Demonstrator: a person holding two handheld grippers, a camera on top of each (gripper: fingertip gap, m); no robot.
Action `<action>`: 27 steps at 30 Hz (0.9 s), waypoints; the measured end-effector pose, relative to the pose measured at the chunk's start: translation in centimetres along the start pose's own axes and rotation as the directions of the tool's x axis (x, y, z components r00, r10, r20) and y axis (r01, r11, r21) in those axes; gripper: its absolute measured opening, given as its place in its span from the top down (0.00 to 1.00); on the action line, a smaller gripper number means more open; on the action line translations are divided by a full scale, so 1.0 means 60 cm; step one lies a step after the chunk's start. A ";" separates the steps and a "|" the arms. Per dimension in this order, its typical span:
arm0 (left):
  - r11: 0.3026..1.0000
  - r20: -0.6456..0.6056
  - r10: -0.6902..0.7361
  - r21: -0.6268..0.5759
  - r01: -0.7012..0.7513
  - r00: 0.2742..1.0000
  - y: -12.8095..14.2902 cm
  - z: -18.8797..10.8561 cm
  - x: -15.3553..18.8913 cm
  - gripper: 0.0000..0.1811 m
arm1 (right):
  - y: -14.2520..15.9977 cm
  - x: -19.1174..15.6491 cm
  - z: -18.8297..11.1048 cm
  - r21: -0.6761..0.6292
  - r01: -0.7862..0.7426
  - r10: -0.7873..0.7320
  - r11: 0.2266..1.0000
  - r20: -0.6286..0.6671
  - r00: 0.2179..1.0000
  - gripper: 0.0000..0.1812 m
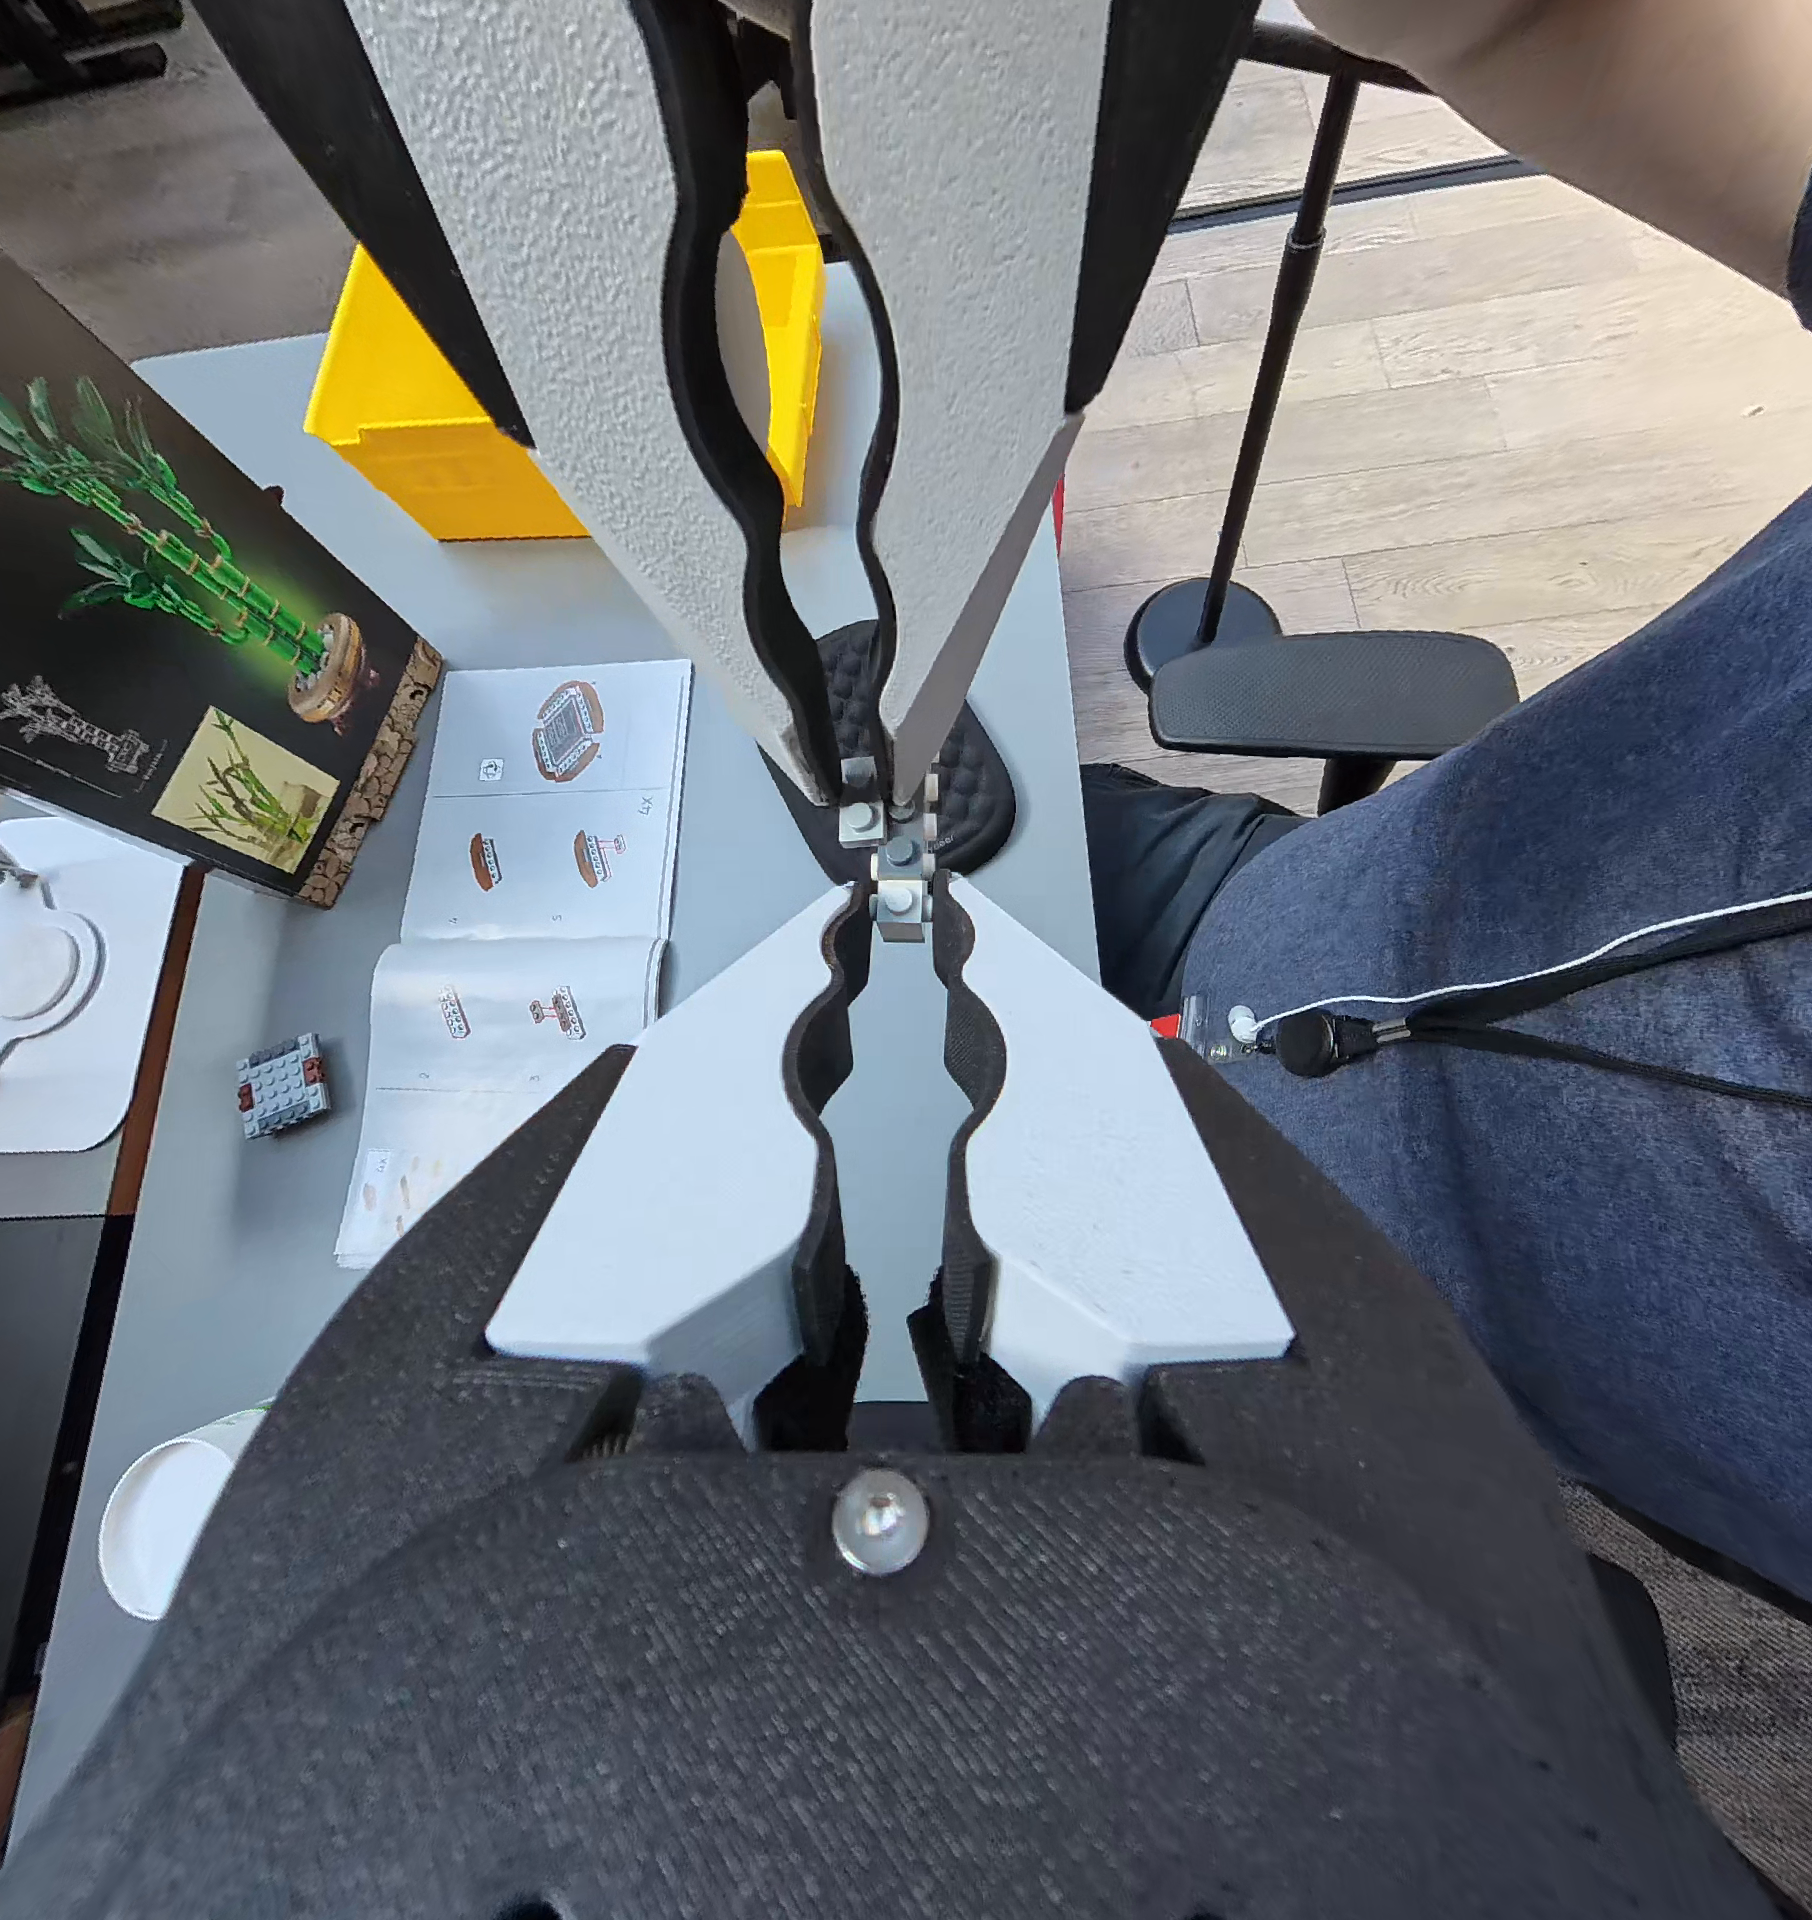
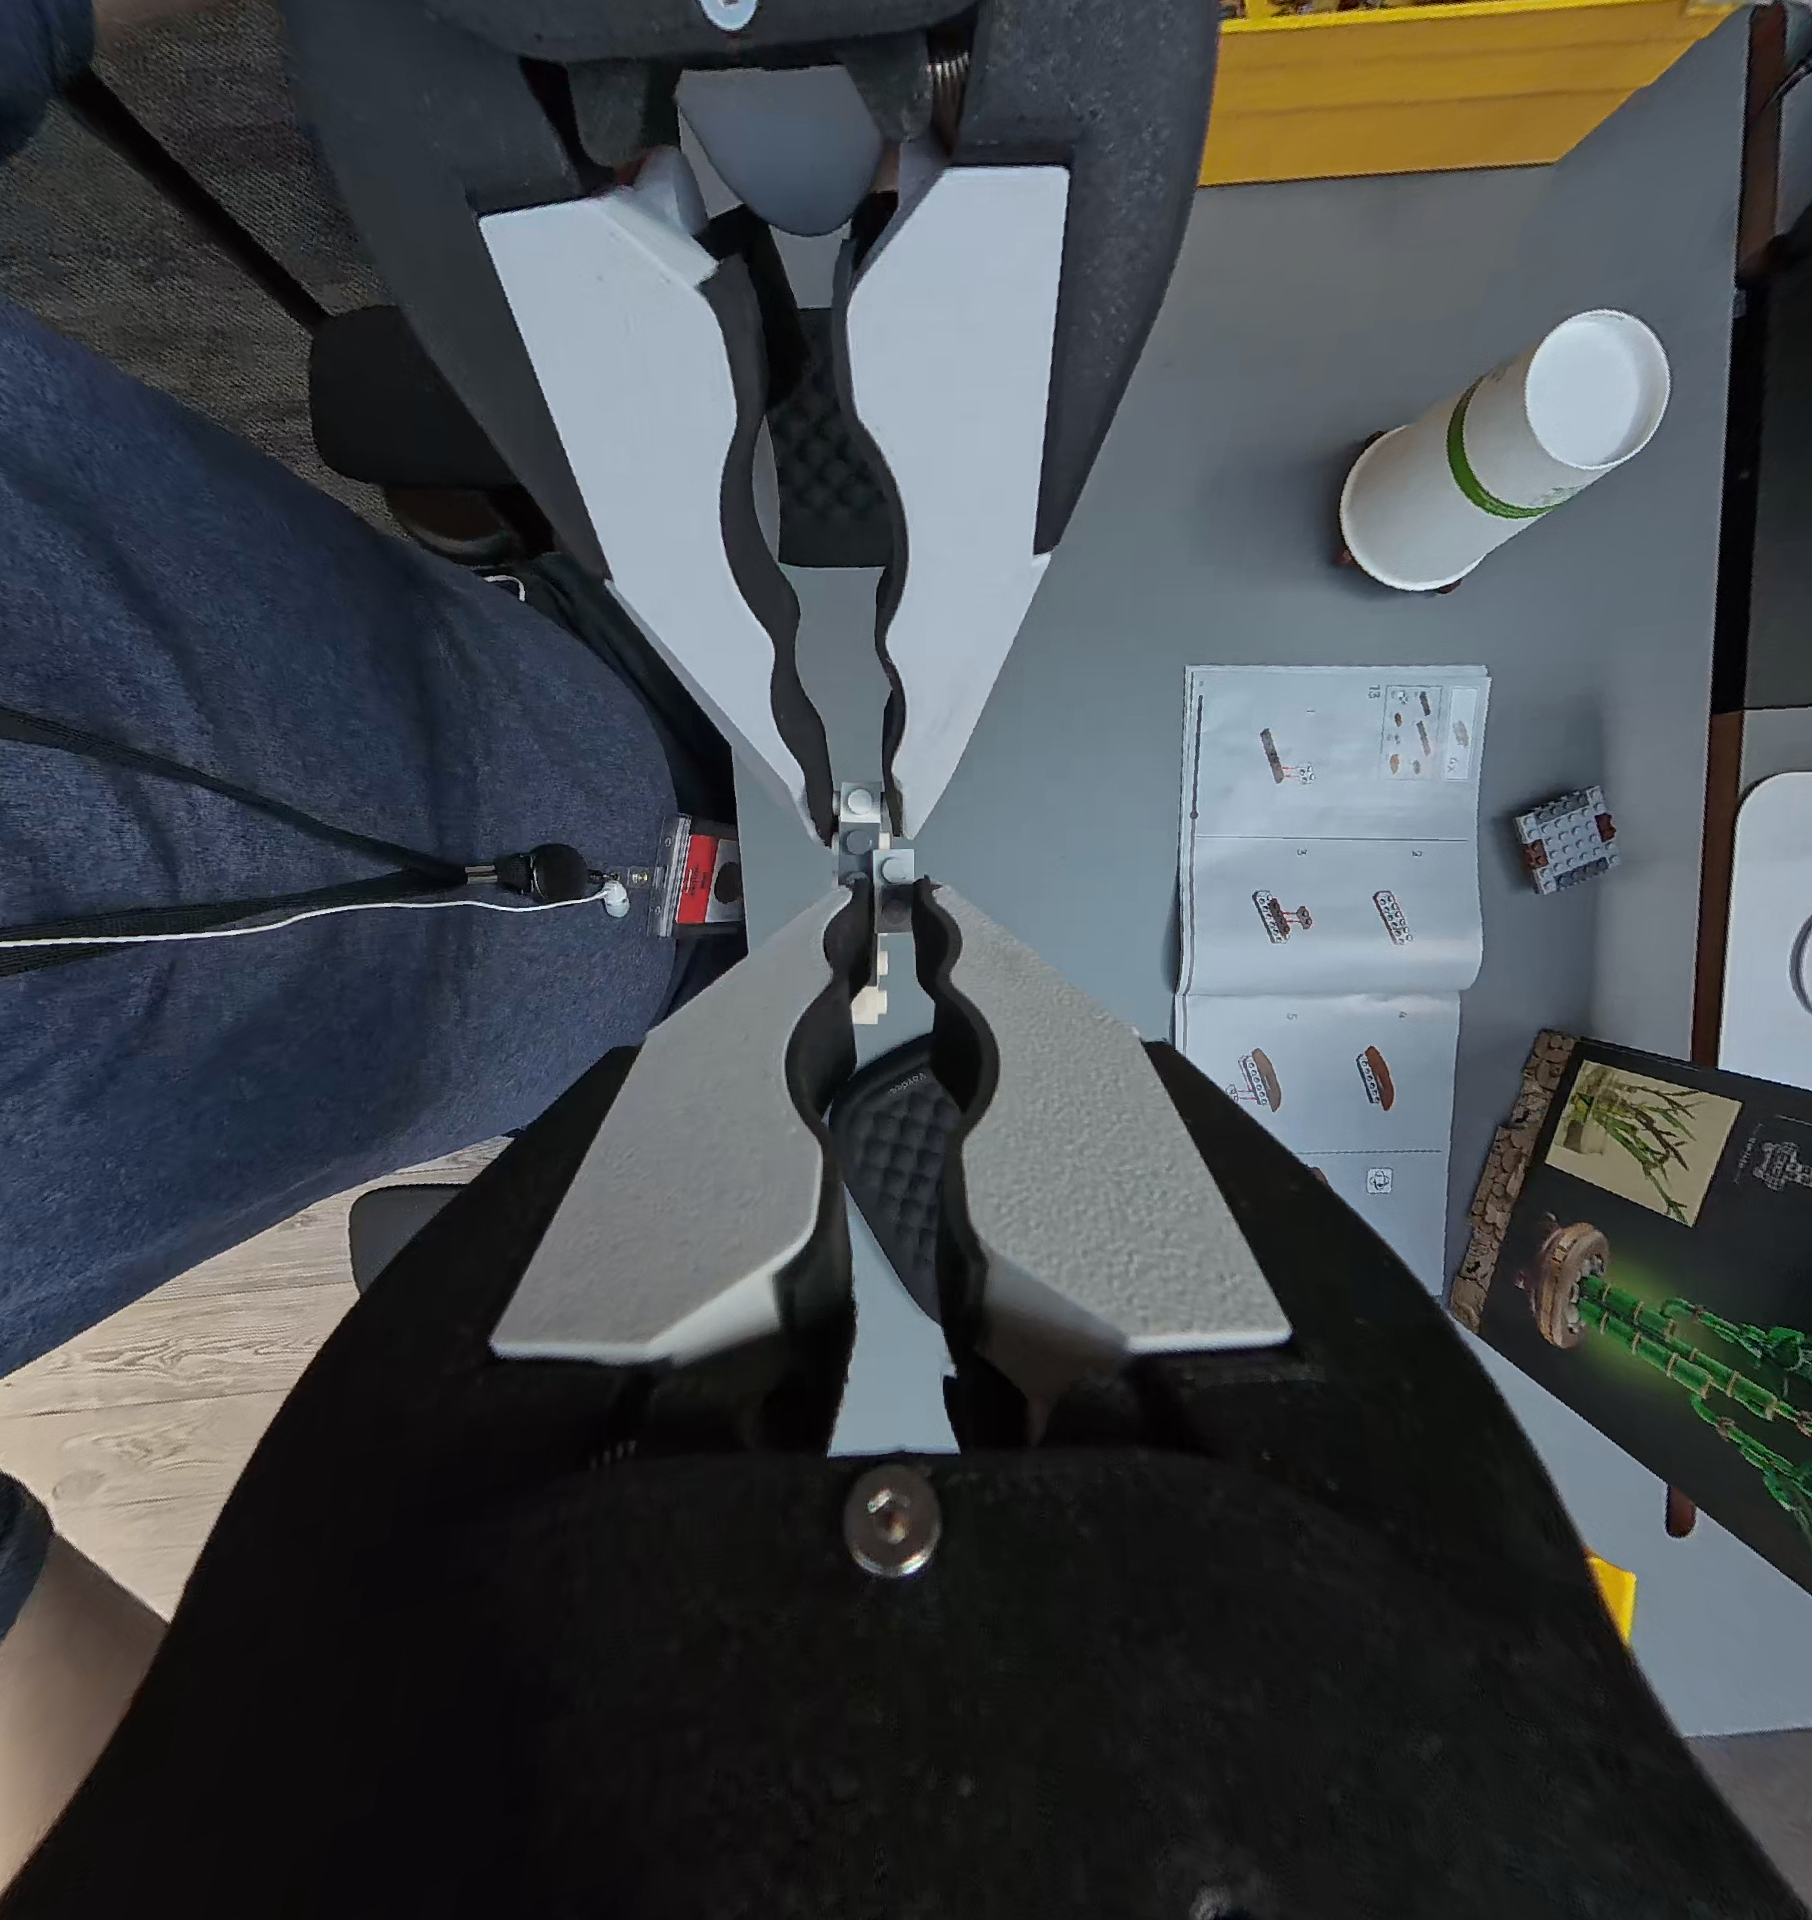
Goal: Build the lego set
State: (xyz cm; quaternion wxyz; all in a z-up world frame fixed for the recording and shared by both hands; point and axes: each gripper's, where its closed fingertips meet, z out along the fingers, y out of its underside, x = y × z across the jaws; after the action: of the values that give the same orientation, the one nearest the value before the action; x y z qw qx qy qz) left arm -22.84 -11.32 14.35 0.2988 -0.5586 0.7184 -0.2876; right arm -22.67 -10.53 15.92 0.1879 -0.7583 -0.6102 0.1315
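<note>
Two pairs of tongs meet tip to tip above the grey worktop, left tongs and right tongs each clenched on one small grey brick assembly held between them.

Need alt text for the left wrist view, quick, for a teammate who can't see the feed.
The left gripper and the right gripper meet tip to tip above a grey table, each shut on a small grey brick assembly. To the left lie an open instruction booklet, the set's box and a yellow bin.
</note>
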 end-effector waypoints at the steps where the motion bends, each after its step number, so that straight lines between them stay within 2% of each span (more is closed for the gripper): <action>1: 1.000 0.004 0.005 0.007 -0.005 1.000 -0.004 -0.004 0.003 0.95 | -0.003 -0.004 -0.005 0.001 0.006 -0.006 1.000 -0.007 1.000 0.97; 8: 0.999 -0.005 -0.020 0.043 0.020 1.000 -0.014 -0.019 0.019 0.95 | -0.012 -0.019 -0.021 0.028 0.015 -0.013 1.000 -0.041 0.999 0.97; 27: 0.999 -0.005 -0.038 0.026 0.038 0.999 -0.034 -0.030 0.018 0.95 | -0.016 -0.028 -0.043 0.003 0.021 -0.021 1.000 -0.034 0.999 0.97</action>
State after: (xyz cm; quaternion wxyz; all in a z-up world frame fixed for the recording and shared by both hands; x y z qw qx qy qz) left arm -23.13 -12.65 16.94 0.2988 -0.5677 0.7044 -0.3037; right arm -22.78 -12.29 18.60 0.2006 -0.7536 -0.6148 0.1176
